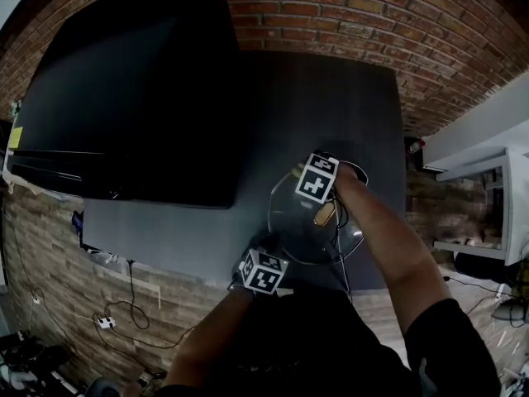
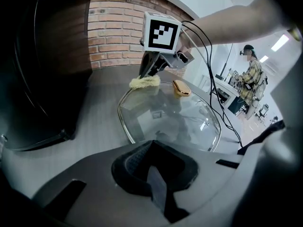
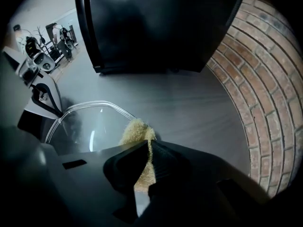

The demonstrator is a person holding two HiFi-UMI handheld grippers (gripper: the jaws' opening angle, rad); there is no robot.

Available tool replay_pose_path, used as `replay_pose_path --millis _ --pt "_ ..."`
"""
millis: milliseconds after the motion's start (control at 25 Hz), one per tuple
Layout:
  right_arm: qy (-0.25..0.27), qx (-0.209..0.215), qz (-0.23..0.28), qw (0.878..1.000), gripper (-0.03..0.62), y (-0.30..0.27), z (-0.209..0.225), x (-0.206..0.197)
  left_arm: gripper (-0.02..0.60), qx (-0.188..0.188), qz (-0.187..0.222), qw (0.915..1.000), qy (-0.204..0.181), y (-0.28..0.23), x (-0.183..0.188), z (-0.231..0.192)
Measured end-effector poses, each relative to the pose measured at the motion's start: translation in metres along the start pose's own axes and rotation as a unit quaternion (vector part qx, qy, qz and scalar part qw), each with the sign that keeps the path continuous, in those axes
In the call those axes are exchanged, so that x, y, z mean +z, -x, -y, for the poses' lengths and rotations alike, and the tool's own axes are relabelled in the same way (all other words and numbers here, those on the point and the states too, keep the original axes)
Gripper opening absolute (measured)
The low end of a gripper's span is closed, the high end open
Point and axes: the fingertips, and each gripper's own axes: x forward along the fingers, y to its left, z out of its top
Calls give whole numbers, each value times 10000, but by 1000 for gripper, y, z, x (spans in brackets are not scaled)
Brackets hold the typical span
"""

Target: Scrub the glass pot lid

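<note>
In the head view, the glass pot lid [image 1: 307, 226] lies flat on the near right part of the dark table [image 1: 331, 98], with its gold knob [image 1: 324, 214] upward. A big black screen [image 1: 132, 98] stands on the left part of the table, and a brick wall [image 1: 372, 15] is behind. The left gripper [image 1: 263, 270] is at the near left rim of the lid. The right gripper [image 1: 312, 180] is over the far side of the lid, just beside the knob.

In the left gripper view, the jaws are together right at the near rim of the lid, and I judge that they pinch this rim to hold the lid steady. Across the glass, the right gripper presses a yellow scrubbing pad [image 2: 145, 82] down at the far left rim. A person [image 2: 248, 74] stands far in the room behind.

In the right gripper view, the jaws are closed tightly on the pad, and its fuzzy end sticks out and touches the lid near the curved rim.

As a judgement, the scrubbing is under way at the far edge. No foam or water shows, so I cannot tell which parts are already clean. The area around the knob and the near half probably remain.
</note>
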Motion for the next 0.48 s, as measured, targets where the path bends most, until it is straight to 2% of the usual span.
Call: replay_pose_path --millis 480 --pt "-1153 -284 -207 9927 26 17 30 -85 34 -95 -16 9999 29 1 1 -4"
